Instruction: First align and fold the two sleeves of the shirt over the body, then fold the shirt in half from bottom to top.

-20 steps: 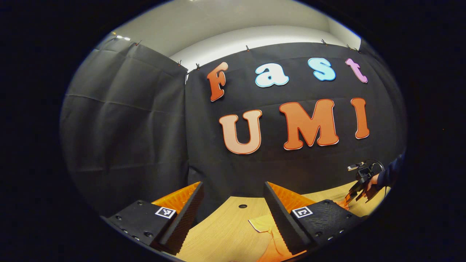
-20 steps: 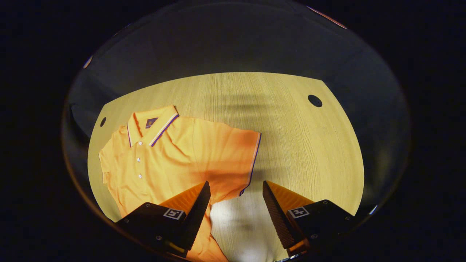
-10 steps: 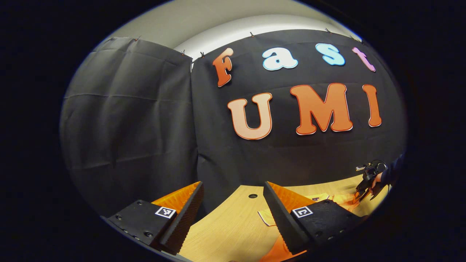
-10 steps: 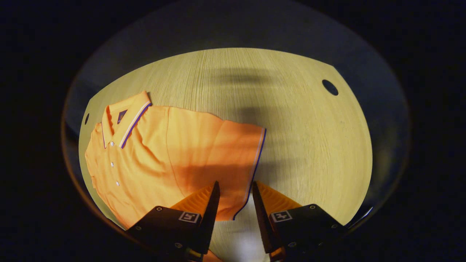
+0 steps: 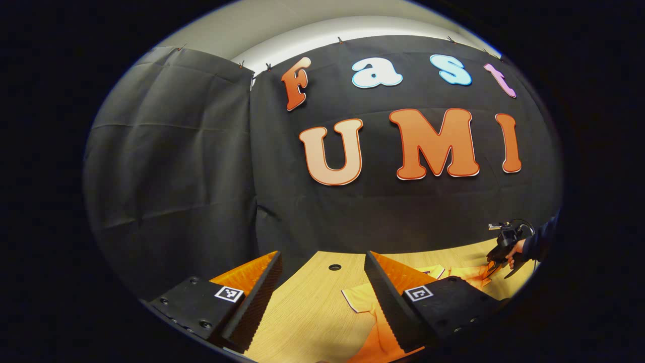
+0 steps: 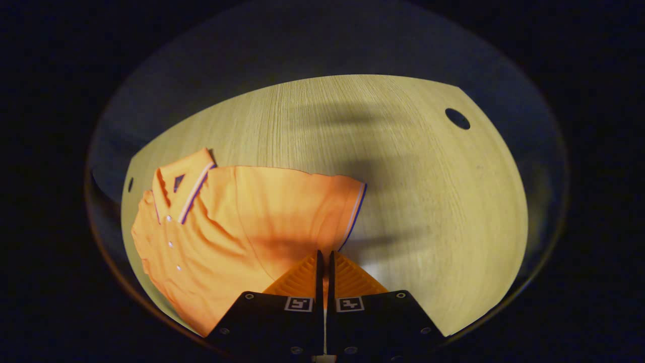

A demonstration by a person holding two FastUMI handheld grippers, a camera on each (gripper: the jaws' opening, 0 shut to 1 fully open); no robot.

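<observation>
Right hand-held gripper pinching sleeve at lower center w/ thin bite, could slip mid-fold; left hand-held gripper spread.

We see a recording booth, black cloth wall clipped up on two sides, pale ceiling above it, a light wooden table with round holes under staged lighting.
</observation>
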